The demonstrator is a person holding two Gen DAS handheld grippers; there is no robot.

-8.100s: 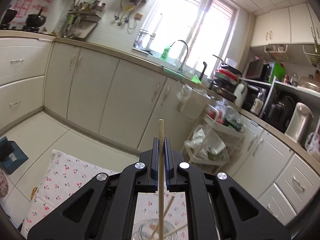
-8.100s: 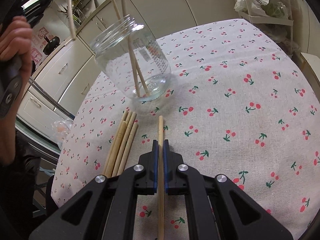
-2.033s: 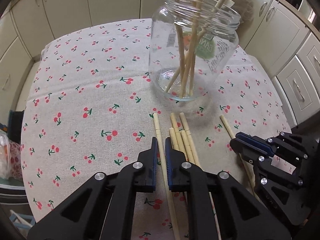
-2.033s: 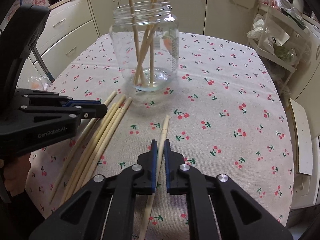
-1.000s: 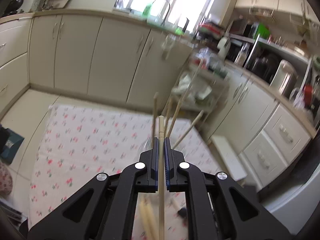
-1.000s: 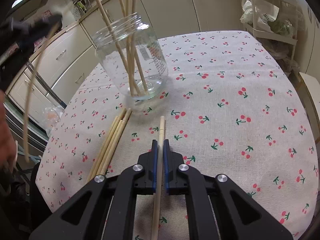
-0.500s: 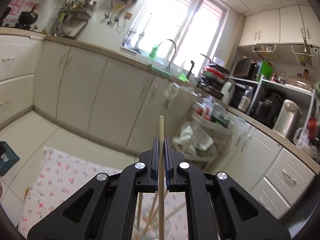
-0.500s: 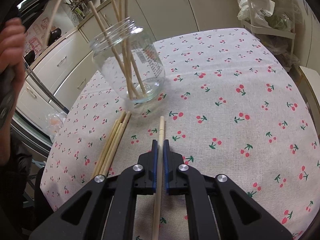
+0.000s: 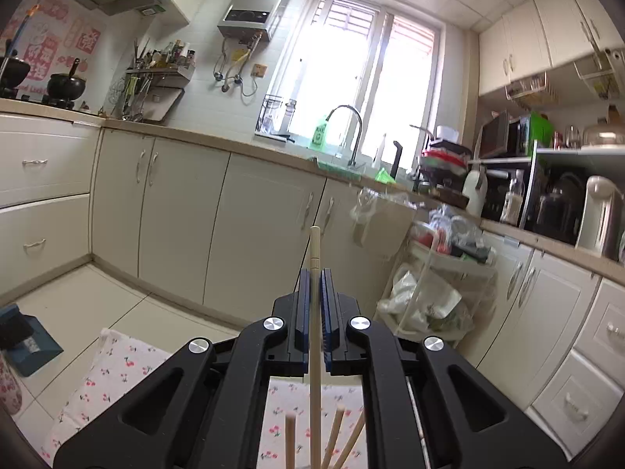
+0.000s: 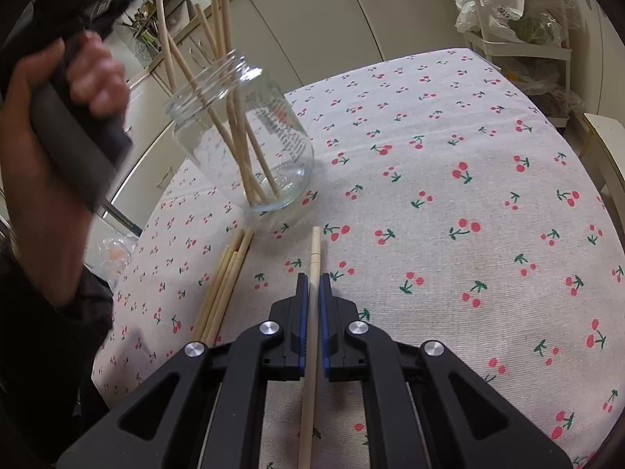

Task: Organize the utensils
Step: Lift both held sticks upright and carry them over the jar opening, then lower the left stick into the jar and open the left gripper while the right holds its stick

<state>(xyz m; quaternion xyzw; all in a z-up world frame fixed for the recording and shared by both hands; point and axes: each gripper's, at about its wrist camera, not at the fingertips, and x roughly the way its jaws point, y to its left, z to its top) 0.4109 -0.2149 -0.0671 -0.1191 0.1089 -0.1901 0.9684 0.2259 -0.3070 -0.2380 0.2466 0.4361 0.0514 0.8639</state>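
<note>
**Desk:** What does the kitchen scene show?

**Photographer:** The left black two-finger gripper (image 9: 315,293), clenched on a pale wooden chopstick (image 9: 315,336), now hangs high over the clear glass jar (image 10: 250,144), stick upright above the tops of the chopsticks already standing inside (image 9: 336,441). A second ago that gripper was only tipping up off the cherry-print tablecloth (image 10: 449,195), the picture blurred; now the stick's lower end points into the jar's mouth. In the right view the person's left hand (image 10: 58,125) grips the handle beside the jar.

**Desk:** And the other hand?

**Photographer:** The right gripper (image 10: 315,293) has barely stirred. It stays shut on its own pale chopstick (image 10: 312,336), held low over the cloth, tip aimed toward the jar.

**Desk:** Where does that leave the job?

**Photographer:** Several sticks are in the jar, a loose bundle (image 10: 222,285) lies on the cloth near its base. By my reading, the left stick is ready to drop, the right one follows, then the bundle.
</note>
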